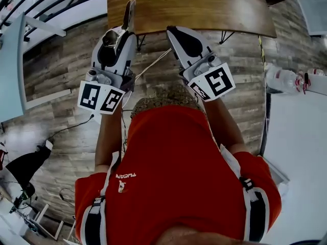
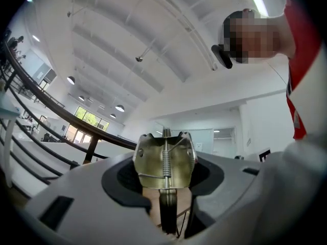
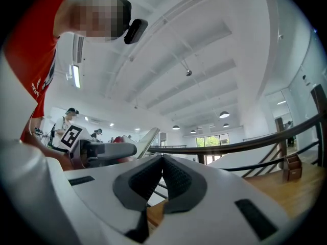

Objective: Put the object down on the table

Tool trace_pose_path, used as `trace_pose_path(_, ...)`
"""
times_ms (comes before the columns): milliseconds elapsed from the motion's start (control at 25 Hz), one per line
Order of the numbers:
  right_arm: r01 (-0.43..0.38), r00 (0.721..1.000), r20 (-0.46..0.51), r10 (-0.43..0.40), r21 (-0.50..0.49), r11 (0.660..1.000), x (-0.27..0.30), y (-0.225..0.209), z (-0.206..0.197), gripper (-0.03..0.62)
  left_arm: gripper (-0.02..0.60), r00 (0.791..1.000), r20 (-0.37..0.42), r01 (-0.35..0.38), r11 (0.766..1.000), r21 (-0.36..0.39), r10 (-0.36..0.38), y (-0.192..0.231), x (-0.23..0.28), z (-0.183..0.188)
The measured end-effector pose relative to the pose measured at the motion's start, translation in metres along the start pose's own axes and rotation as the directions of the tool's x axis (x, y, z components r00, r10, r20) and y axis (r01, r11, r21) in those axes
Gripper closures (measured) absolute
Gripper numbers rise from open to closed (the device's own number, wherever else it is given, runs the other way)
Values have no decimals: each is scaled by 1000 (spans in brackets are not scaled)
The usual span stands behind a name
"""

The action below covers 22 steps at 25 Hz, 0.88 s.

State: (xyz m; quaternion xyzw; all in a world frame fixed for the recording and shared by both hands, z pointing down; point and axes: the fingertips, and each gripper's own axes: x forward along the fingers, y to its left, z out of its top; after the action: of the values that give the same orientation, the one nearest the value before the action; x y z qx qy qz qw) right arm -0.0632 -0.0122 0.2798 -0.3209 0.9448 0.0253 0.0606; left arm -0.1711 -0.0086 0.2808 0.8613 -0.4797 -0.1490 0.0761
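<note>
L grip (image 1: 122, 34): clamped on brassy sheet-metal clip (image 2: 164, 157) w/ coil spring.
R grip (image 3: 162, 160): ribbed blk pads (image 3: 177, 177) pinched together, empty.
Table (image 1: 204, 6): smooth wood.

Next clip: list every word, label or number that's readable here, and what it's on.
"TUCAN": small white print on the chest of the person's red shirt, head view.
Plastic bottle on the floor at right: any label is too blurred to read.
Square markers on the gripper cubes: black-and-white patterns, no letters or numbers.

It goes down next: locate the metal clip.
Head view's left: the metal clip is gripped in the left tool, by the near left corner of the wooden table.
</note>
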Motion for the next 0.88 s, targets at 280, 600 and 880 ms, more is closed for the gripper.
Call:
trace_pose_path(280, -22, 1000, -5, 22, 18, 1000, 21, -37, -14, 569, 385, 999, -30, -41, 999, -5, 41, 28, 39, -15)
trace_pose_path(600, -83, 997, -6, 83, 14, 996, 62, -94, -37, 569, 385, 989, -106, -103, 995, 1, 103, 68, 88, -47)
trace_pose_path(880, -114, 993, -38, 115, 33, 993, 80, -142, -61, 569, 385, 973, -173, -157, 988, -12, 152, 93, 129, -81)
